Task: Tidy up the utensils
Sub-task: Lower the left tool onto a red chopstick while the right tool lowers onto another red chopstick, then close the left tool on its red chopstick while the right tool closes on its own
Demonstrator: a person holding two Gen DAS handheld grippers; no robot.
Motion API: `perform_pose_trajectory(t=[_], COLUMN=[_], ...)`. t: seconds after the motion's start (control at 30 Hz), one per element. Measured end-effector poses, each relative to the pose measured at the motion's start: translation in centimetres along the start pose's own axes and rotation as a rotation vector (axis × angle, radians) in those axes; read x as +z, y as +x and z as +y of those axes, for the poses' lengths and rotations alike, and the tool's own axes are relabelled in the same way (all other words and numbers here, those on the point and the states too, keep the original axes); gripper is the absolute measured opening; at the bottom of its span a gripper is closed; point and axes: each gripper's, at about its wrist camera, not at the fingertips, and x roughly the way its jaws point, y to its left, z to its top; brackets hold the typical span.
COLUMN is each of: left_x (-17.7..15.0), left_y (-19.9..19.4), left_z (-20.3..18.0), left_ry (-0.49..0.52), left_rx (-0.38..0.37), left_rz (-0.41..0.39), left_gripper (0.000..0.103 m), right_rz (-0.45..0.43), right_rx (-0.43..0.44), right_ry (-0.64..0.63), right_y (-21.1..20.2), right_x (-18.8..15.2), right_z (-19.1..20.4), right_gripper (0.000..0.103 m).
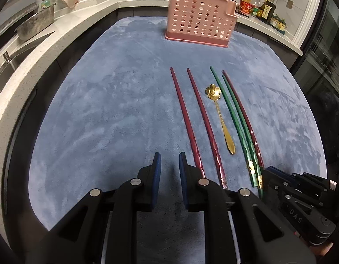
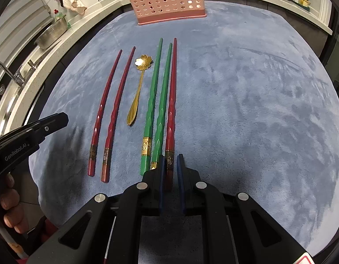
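Between the right gripper's (image 2: pixel 171 159) parted jaws lies the red chopstick (image 2: pixel 172 101).

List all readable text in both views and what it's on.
"GenRobot.AI": side of the left gripper.
"DAS": body of the right gripper.
Gold bands on the chopsticks: too small to read.
Labels on the bottles: blurred, unreadable.

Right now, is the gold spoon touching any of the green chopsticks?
Apart. The right wrist view shows a strip of blue mat between the gold spoon and the nearest green chopstick all along its length.
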Motion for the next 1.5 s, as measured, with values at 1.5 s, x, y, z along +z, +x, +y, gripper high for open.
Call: perform_pose_trajectory(t=[1.5], left_x=[-3.2], left_y=[2.5], left_z=[-1.4], left_ry=[0.009], left_rx=[-0.121], left_rz=[0.133], left_gripper=[0.007], right_rz=[-0.012], right_rx=[-0.012], right_ry=[0.067], right_y=[-0.7], right_x=[-0.9], right_z=[-1.5], right_gripper=[0.007])
